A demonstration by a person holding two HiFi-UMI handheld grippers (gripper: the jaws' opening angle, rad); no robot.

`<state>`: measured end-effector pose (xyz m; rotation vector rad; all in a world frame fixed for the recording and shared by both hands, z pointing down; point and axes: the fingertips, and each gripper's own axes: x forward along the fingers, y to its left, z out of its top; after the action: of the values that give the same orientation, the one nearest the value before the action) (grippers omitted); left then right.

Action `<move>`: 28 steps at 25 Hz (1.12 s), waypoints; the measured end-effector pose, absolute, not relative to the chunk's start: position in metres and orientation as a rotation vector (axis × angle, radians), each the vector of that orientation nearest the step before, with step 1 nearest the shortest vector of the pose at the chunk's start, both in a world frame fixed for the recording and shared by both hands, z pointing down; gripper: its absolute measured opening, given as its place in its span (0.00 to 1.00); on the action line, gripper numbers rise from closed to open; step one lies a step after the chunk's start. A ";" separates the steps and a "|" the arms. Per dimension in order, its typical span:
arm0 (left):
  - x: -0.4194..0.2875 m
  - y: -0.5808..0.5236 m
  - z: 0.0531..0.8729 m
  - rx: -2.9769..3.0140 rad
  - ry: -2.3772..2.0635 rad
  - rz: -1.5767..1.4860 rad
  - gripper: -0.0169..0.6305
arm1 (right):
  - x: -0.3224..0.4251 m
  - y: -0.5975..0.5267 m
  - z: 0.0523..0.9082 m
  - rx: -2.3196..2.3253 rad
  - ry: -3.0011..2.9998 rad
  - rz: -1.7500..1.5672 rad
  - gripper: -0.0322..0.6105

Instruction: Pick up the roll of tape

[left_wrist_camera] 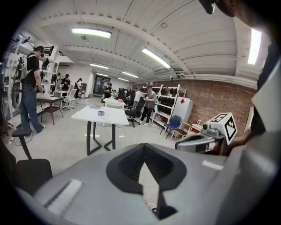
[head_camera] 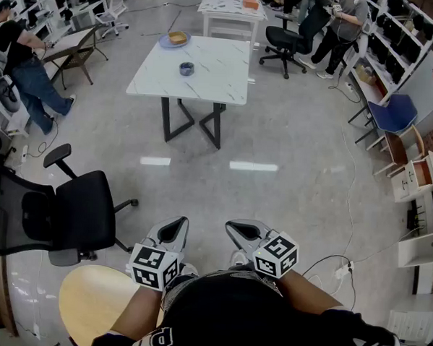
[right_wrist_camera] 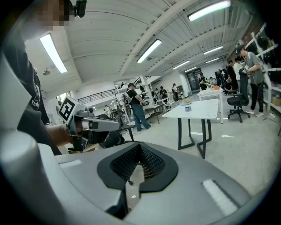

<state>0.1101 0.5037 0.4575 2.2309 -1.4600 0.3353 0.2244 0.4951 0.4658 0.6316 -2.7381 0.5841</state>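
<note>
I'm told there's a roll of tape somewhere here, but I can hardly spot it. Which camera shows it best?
The head view: it looks down on the roll of tape, a dark ring on the white table. Both gripper views show only a tiny, distant, side-on speck.

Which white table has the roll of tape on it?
The nearer white table, the one with black legs. The roll of tape sits on it, near a blue plate. The farther table holds something orange instead.
</note>
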 end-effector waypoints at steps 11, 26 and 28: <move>0.114 0.497 0.457 2.223 -1.470 0.338 0.11 | 0.227 0.486 0.463 0.636 -2.748 0.579 0.05; 0.149 0.484 0.458 2.139 -1.561 0.322 0.11 | 0.257 0.462 0.453 0.501 -2.813 0.526 0.05; 0.158 0.482 0.459 2.127 -1.573 0.319 0.11 | 0.266 0.457 0.455 0.485 -2.811 0.526 0.05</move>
<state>0.1575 0.4816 0.4590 2.1266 -1.5732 0.3187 0.2660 0.4573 0.4551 0.4849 -2.8109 0.5259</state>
